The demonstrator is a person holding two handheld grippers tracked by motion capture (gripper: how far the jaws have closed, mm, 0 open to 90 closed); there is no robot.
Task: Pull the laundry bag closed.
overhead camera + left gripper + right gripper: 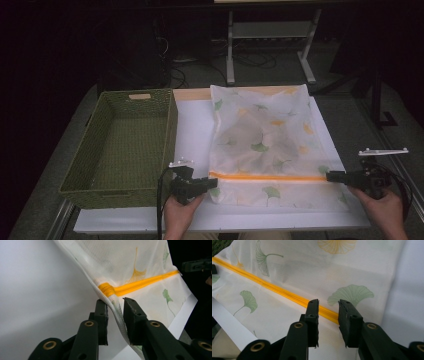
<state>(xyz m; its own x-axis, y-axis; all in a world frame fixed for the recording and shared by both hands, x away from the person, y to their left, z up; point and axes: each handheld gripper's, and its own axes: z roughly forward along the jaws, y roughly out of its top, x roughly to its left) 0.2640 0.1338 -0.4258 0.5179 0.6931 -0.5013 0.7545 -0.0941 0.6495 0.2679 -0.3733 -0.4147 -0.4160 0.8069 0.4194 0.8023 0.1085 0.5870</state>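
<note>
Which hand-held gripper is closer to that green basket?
The left hand-held gripper; it sits just off the green basket's near right corner. The right hand-held gripper is across the mesh bag, far off.

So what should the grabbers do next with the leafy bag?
Probably close the left gripper first: its open jaws already straddle the mesh bag's edge below the orange zipper's end. The right gripper is also open over the zipper's other end.

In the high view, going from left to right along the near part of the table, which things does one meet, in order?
Green woven basket → left gripper → white mesh bag with ginkgo leaf print, crossed by its orange zipper → right gripper.
</note>
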